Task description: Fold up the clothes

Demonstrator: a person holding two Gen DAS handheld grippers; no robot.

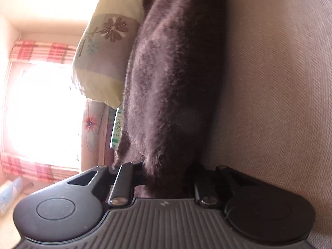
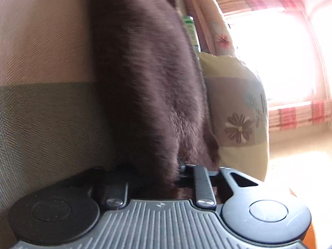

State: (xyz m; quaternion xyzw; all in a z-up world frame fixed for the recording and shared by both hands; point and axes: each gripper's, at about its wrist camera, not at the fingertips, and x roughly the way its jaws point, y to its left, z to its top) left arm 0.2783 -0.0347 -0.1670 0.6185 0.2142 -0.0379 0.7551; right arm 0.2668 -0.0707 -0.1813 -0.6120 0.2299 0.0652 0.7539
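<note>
Bright room, sun is blasting through the window (image 1: 41,112) so hard it's basically blown out white. Red and pink plaid curtains (image 2: 294,116) hang on both sides of it. The bed is covered in a beige sheet (image 1: 280,103) with a fine herringbone weave, plus a greenish band (image 2: 51,112) across one part. A pale yellow pillow (image 1: 108,49) with a brown flower sits by the edge. Behind it there's floral fabric (image 1: 91,124) with a pink bloom.
</note>
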